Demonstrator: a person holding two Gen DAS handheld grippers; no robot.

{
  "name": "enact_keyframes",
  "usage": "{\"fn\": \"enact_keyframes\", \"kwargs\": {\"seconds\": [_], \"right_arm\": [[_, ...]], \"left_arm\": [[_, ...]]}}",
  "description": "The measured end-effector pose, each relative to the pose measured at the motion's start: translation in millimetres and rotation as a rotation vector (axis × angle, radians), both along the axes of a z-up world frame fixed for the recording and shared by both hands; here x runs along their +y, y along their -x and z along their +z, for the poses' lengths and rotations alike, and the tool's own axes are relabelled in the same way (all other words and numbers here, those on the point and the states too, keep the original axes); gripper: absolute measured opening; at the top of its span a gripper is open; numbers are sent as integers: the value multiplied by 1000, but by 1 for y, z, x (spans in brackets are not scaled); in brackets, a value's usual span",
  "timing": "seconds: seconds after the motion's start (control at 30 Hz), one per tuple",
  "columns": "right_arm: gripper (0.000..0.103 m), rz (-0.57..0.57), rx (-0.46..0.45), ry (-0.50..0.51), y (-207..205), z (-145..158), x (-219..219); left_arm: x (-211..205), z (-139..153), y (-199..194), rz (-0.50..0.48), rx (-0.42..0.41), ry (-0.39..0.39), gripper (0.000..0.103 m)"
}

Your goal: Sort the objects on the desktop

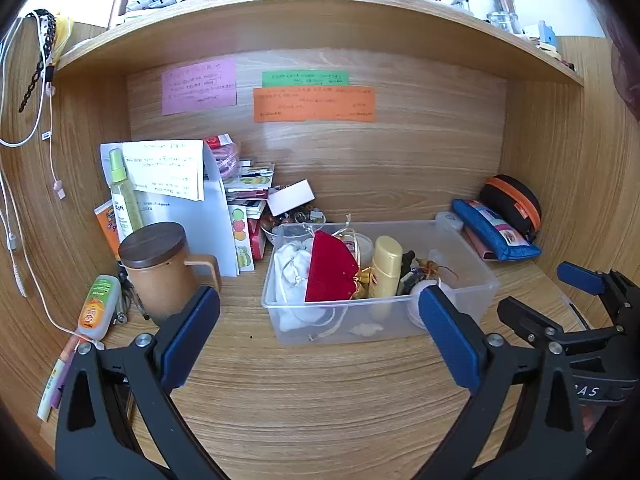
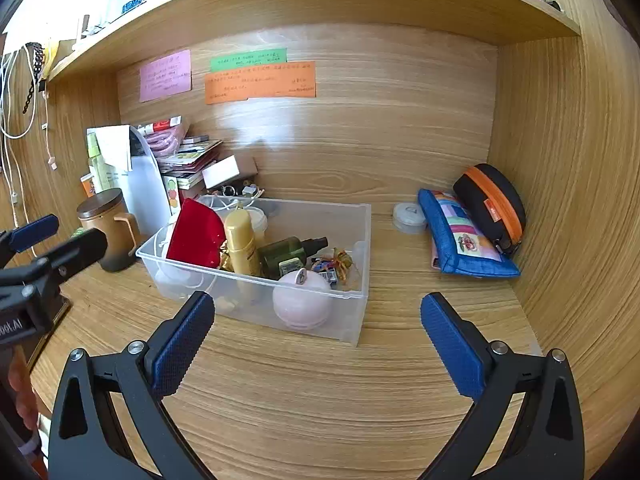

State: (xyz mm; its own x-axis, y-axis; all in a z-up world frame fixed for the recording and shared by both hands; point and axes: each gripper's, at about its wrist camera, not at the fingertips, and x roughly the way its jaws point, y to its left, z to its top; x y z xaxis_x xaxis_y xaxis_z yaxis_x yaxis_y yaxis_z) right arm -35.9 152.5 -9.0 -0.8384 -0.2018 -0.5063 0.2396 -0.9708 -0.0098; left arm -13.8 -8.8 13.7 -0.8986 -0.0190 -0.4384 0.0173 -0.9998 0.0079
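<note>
- Wooden counter (image 2: 320, 392) set in a wooden alcove; a cluttered shelf (image 1: 320, 12) runs overhead, with pink, green and orange notes (image 1: 314, 104) stuck to the back wall.
- Clear plastic bin (image 2: 352, 320) sits mid-counter, slightly left of centre in the right wrist view.
- In the bin: red velvet pouch (image 2: 196, 234) leaning upright at the left end, white drawstring bag (image 1: 294, 268) beside it, gold bottle (image 2: 242, 246) tilted against the pouch, dark green spray bottle (image 2: 286, 254) lying on its side, pale pink round item (image 2: 302, 300) against the near wall, small gold-ribboned bits (image 2: 340, 260) toward the right end.
- Outside the bin, right: small round clear lidded container (image 2: 408, 216) near the bin's far corner; blue patchwork pouch (image 2: 464, 240) just beyond it; black case with orange zip (image 2: 492, 200) propped against that pouch, in the alcove corner.
- Outside the bin, left: brown mug with dark lid (image 1: 160, 268), green spray bottle (image 1: 122, 196) and papers behind it, a stack of books and cards, small orange-labelled bottle (image 1: 98, 306) lying near the counter edge.
- Left claw (image 1: 320, 328): jaws spread wide, nothing between them, low over bare counter in front of the bin.
- Right claw (image 2: 316, 336): jaws at full spread, holding nothing, over bare counter near the bin's right front corner.
- Each claw shows at the edge of the other's view.
</note>
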Motion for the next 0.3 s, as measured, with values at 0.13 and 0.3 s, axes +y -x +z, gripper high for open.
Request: {"fn": "enact_keyframes", "kwargs": {"seconds": [0.13, 0.3], "right_arm": [[103, 4, 11, 7, 0, 2, -1], [103, 1, 7, 5, 3, 0, 0]], "left_arm": [[2, -4, 2, -2, 3, -4, 101], [1, -8, 9, -13, -14, -29, 101]]}}
